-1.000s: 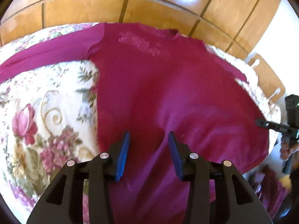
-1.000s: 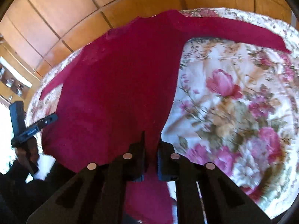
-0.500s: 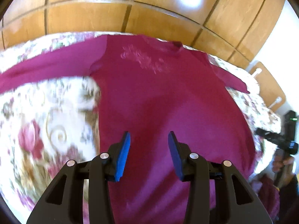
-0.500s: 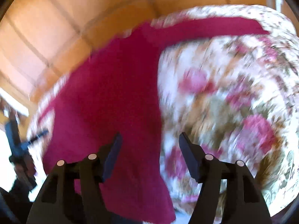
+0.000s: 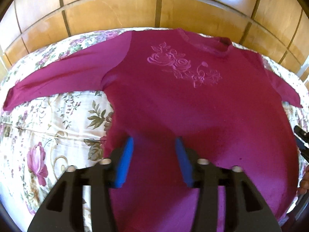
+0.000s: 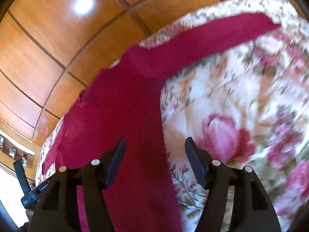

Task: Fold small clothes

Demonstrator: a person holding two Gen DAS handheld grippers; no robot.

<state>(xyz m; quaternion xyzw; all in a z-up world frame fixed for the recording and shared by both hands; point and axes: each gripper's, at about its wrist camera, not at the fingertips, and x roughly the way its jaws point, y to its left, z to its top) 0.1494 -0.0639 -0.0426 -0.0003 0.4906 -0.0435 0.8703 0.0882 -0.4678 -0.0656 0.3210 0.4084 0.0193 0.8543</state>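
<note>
A magenta long-sleeved shirt (image 5: 183, 104) lies flat, front up, on a floral bedspread (image 5: 48, 127), with both sleeves spread out and an embossed rose design on the chest. My left gripper (image 5: 153, 145) is open and empty above the shirt's lower left part. My right gripper (image 6: 154, 145) is open and empty above the shirt's right side edge (image 6: 123, 116), with the right sleeve (image 6: 202, 42) stretching away ahead.
Wooden panelling (image 5: 154, 5) stands behind the bed. The other hand-held gripper shows at the edge of each view: the right one (image 5: 301, 141) in the left wrist view, the left one (image 6: 25, 185) in the right wrist view. A shelf with small items (image 6: 13, 150) is at far left.
My right gripper has opened and let go of the shirt's hem, then moved up along the shirt's right side. My left gripper stayed open and moved forward over the shirt.
</note>
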